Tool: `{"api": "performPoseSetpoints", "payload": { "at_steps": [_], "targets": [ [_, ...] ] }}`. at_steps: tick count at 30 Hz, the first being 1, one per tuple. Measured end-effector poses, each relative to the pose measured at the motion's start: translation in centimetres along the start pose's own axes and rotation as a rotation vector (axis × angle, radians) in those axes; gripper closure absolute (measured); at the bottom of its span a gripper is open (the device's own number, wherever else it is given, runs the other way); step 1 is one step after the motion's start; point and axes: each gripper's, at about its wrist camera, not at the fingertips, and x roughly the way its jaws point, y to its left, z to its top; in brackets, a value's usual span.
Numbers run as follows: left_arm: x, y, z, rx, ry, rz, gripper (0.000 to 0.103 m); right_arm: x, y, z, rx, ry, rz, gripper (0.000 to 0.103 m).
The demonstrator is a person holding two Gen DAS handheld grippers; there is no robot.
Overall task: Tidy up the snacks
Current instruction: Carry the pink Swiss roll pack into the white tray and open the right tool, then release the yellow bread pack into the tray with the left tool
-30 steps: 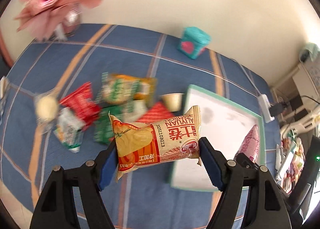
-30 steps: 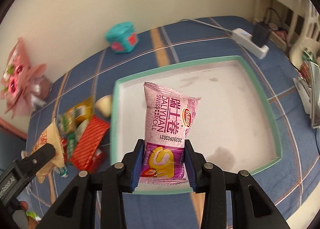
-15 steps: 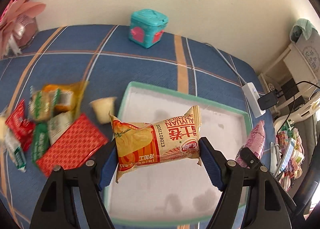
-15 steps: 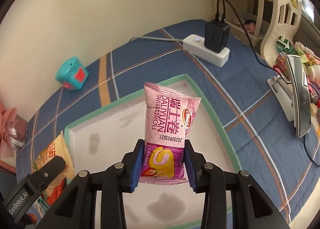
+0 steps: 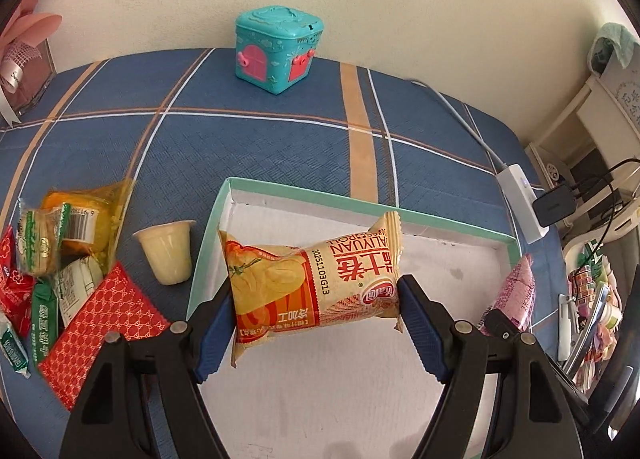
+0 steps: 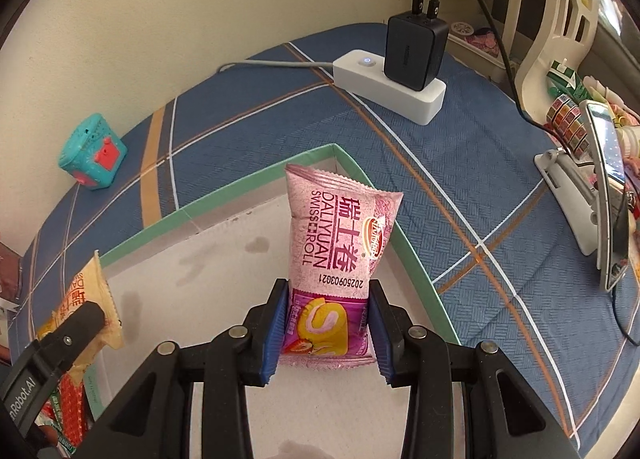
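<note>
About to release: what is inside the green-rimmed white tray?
The green-rimmed white tray shows only bare, stained floor. The orange swiss roll packet and pink swiss roll packet, both gripped, hide patches beneath them.

Both grippers were black plastic scissor-style frames with silver pivot screws, the left gripper (image 5: 316, 323) and right gripper (image 6: 327, 329) each carrying ribbed blue pads (image 6: 273, 333); white lettering on one arm.

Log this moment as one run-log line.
left gripper: shut on orange Swiss roll pack | right gripper: shut on pink Swiss roll pack | both above tray
</note>
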Motion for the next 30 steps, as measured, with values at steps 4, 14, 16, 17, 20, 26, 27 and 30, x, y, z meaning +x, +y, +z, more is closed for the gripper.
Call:
{"api": "performPoseSetpoints", "payload": {
  "at_steps": [4, 14, 16, 17, 20, 26, 27, 30],
  "targets": [
    [0.3, 0.0, -0.1, -0.001, 0.006, 0.014, 0.024, 0.1, 0.3, 0.0, -0.01, 0.004, 0.0, 0.062],
    [-1.9, -0.1, -0.4, 0.023, -0.015, 0.057, 0.01, -1.0, 0.7, -0.6, -0.045, 0.02, -0.029, 0.042],
    [-2.6, 0.0, -0.5, 0.021, -0.028, 0.069, 0.01, -1.5, 0.8, -0.9, -0.058, 0.017, -0.035, 0.035],
    [-3.0, 0.1, -0.6, 0.021, -0.033, 0.074, 0.01, -1.7, 0.8, -1.1, -0.059, 0.017, -0.034, 0.035],
    [-4.0, 0.6, -1.0, 0.018, -0.048, 0.09, 0.009, -2.3, 0.7, -1.8, -0.062, 0.022, -0.031, 0.027],
    [-5.9, 2.5, -2.2, 0.008, -0.089, 0.154, 0.004, -3.3, 0.9, -3.0, -0.109, 0.031, -0.06, 0.022],
    [-6.3, 2.9, -2.3, 0.015, -0.096, 0.182, 0.004, -3.4, 0.9, -3.2, -0.112, 0.034, -0.061, 0.019],
    [-7.0, 3.9, -2.8, 0.022, -0.102, 0.241, 0.004, -3.8, 0.9, -3.8, -0.119, 0.047, -0.056, 0.011]
  ]
}}
